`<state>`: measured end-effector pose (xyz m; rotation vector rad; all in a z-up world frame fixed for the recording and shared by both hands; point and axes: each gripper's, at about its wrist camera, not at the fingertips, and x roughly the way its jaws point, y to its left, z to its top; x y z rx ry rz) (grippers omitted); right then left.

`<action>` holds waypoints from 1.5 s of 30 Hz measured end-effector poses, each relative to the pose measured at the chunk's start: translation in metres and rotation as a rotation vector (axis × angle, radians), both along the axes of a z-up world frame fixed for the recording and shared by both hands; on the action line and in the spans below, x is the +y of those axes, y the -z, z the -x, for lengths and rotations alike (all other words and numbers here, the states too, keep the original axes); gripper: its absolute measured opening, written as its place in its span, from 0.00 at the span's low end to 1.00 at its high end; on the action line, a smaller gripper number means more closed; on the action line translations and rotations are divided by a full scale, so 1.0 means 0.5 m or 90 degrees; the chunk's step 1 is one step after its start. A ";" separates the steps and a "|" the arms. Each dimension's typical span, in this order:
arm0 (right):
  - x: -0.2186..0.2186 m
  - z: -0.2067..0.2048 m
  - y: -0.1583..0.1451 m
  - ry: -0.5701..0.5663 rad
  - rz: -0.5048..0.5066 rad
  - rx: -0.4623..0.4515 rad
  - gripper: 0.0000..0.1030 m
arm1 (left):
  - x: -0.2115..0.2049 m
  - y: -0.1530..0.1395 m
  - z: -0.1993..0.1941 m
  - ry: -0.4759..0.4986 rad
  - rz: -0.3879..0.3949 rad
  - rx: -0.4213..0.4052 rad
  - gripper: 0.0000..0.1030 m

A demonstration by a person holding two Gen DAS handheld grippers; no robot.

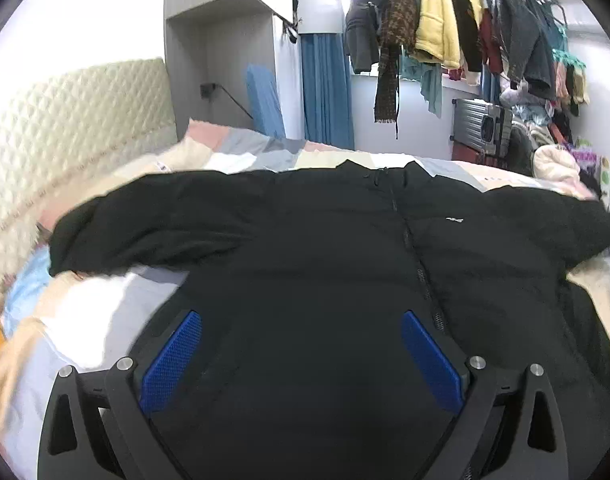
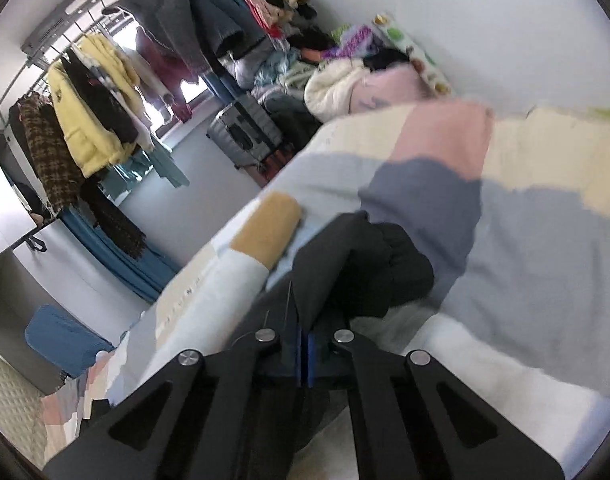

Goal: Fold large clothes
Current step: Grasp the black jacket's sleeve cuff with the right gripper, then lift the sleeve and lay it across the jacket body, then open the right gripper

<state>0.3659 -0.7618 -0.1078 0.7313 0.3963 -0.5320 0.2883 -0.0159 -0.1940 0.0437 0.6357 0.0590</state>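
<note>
A large black puffer jacket (image 1: 325, 248) lies front up, zipper closed, spread across the patchwork bed cover (image 1: 105, 312), with both sleeves stretched out sideways. My left gripper (image 1: 301, 332) is open over the jacket's lower body, its blue pads (image 1: 173, 356) wide apart and holding nothing. My right gripper (image 2: 303, 344) is shut on a bunched black end of the jacket (image 2: 365, 264), which looks like a sleeve cuff, held just above the bed cover (image 2: 525, 240).
A quilted cream headboard (image 1: 65, 120) stands at the left. A rail of hanging clothes (image 1: 465, 28), a grey suitcase (image 1: 481, 128) and a pile of clothes (image 2: 345, 72) stand beyond the bed. A blue cushion (image 2: 61, 340) lies by the wall.
</note>
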 end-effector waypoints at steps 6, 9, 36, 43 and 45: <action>0.097 0.033 -0.196 -0.018 0.087 -0.037 0.01 | 0.034 -0.026 0.043 -0.028 -0.012 -0.010 0.99; 0.166 0.033 -0.290 -0.044 0.135 -0.049 0.01 | 0.055 -0.038 0.060 -0.031 -0.018 -0.006 0.99; 1.202 -0.165 -0.424 -0.399 0.473 -0.090 0.01 | 0.254 -0.052 0.113 -0.071 0.123 -0.011 0.99; 1.417 -0.183 -0.167 -0.556 0.488 -0.020 0.01 | 0.326 -0.020 0.091 -0.110 0.168 0.014 0.99; 1.459 -0.187 -0.095 -0.596 0.486 0.008 0.01 | 0.338 -0.010 0.087 -0.114 0.169 0.020 0.99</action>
